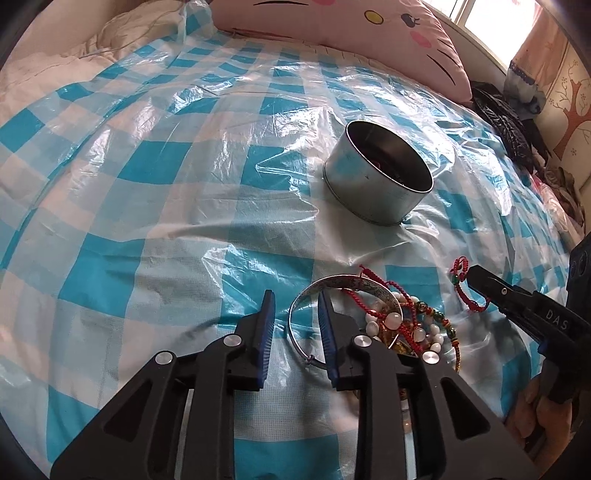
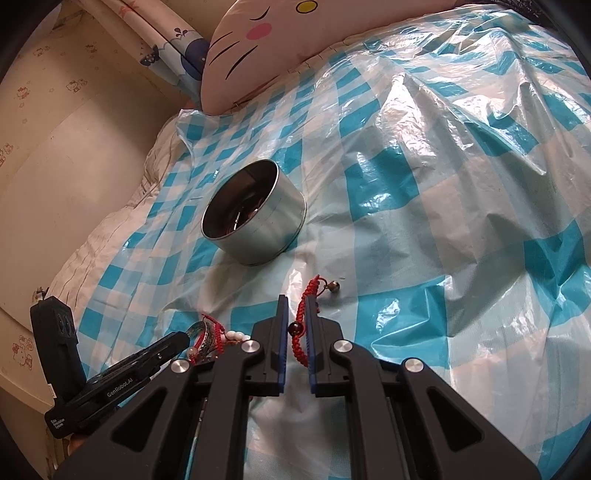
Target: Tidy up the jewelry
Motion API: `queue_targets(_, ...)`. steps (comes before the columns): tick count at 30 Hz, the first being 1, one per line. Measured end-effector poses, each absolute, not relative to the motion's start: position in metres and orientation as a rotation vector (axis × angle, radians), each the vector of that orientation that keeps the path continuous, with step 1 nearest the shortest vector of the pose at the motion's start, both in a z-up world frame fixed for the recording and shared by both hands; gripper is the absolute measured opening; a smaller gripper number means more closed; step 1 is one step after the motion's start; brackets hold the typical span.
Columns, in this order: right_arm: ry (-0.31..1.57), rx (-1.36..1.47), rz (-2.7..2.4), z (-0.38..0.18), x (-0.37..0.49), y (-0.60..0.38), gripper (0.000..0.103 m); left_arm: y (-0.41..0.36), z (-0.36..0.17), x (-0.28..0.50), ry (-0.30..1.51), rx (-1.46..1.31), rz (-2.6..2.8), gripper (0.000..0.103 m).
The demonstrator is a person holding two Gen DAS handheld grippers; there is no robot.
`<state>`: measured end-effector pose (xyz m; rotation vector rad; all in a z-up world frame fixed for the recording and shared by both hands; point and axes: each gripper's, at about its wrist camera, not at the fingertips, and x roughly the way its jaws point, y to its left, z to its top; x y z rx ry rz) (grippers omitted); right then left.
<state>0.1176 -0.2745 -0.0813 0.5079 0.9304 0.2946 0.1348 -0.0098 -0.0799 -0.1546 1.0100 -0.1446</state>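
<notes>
jaws: left gripper [image 1: 297,319] apart astride silver bangle [image 1: 314,295]; right gripper [image 2: 298,325] apart around red cord bracelet [image 2: 301,332] | risk: tangled cords drag the bed's jewelry pile [image 1: 406,325] short of tin [image 1: 380,173]

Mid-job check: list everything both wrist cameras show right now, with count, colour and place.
tin: one, silver, open, on the sheet beyond the jewelry; contents too dark to name
bangle: one, silver, left edge of the pile
bead bracelets: several tangled, white, red and green, beside the bangle
red bracelet: one, braided, apart from the pile
sheet: one, blue-and-white checked plastic, covering the bed
pillow: one, pink cat face, head of bed
left tool: black, blue pads, open, astride the bangle's rim
right tool: black, red bracelet between its fingers, grip unclear
</notes>
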Motion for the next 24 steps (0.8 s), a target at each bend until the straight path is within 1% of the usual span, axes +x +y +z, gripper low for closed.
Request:
queue_targets(1, 0.931, 0.496, 0.285, -0.081, 0.118, -0.273, 0.026, -0.013, -0.079, 0.134, 1.007, -0.133, -0.141, 0.025)
queue_targets(2, 0.927, 0.479, 0.272, -0.079, 0.117, -0.272, 0.04, -0.016, -0.079, 0.133, 1.004, -0.113, -0.138, 0.025)
queue_targets(3, 0.925, 0.454, 0.255, -0.078, 0.116, -0.27, 0.05, -0.019, -0.079, 0.133, 1.001, -0.093, -0.133, 0.025)
queue_targets(4, 0.932, 0.423, 0.237, -0.078, 0.116, -0.267, 0.052, -0.021, -0.078, 0.132, 0.999, -0.075, -0.131, 0.025)
queue_targets(6, 0.965, 0.358, 0.21, -0.081, 0.119, -0.259, 0.052, -0.026, -0.078, 0.131, 0.998, -0.048, -0.138, 0.023)
queue_targets(7, 0.976, 0.316, 0.199, -0.082, 0.12, -0.254, 0.052, -0.028, -0.077, 0.129, 0.989, -0.032, -0.136, 0.019)
queue_targets(8, 0.983, 0.272, 0.189, -0.083, 0.121, -0.25, 0.052, -0.03, -0.075, 0.128, 0.977, -0.017, -0.139, 0.01)
queue_targets(9, 0.986, 0.232, 0.183, -0.083, 0.121, -0.245, 0.048, -0.033, -0.072, 0.125, 0.963, -0.008, -0.15, 0.004)
queue_targets(10, 0.989, 0.206, 0.189, -0.083, 0.12, -0.241, 0.04, -0.035, -0.069, 0.123, 0.945, 0.005, -0.156, 0.002)
queue_targets(11, 0.989, 0.191, 0.196, -0.083, 0.12, -0.238, 0.027, -0.036, -0.065, 0.119, 0.922, 0.011, -0.165, 0.0)
queue_targets(12, 0.985, 0.185, 0.206, -0.082, 0.119, -0.237, 0.018, -0.037, -0.06, 0.116, 0.895, 0.003, -0.19, 0.0)
queue_targets(14, 0.966, 0.186, 0.212, -0.079, 0.117, -0.238, 0.013, -0.034, -0.045, 0.104, 0.813, -0.033, -0.255, 0.0)
queue_targets(16, 0.936, 0.208, 0.215, -0.074, 0.114, -0.243, 0.013, -0.029, -0.032, 0.094, 0.733, -0.063, -0.282, 0.0)
queue_targets(18, 0.912, 0.235, 0.218, -0.07, 0.112, -0.246, 0.013, -0.024, -0.029, 0.093, 0.718, -0.083, -0.26, 0.0)
queue_targets(24, 0.877, 0.272, 0.234, -0.063, 0.109, -0.251, 0.013, -0.022, -0.05, 0.117, 0.871, -0.11, -0.23, 0.001)
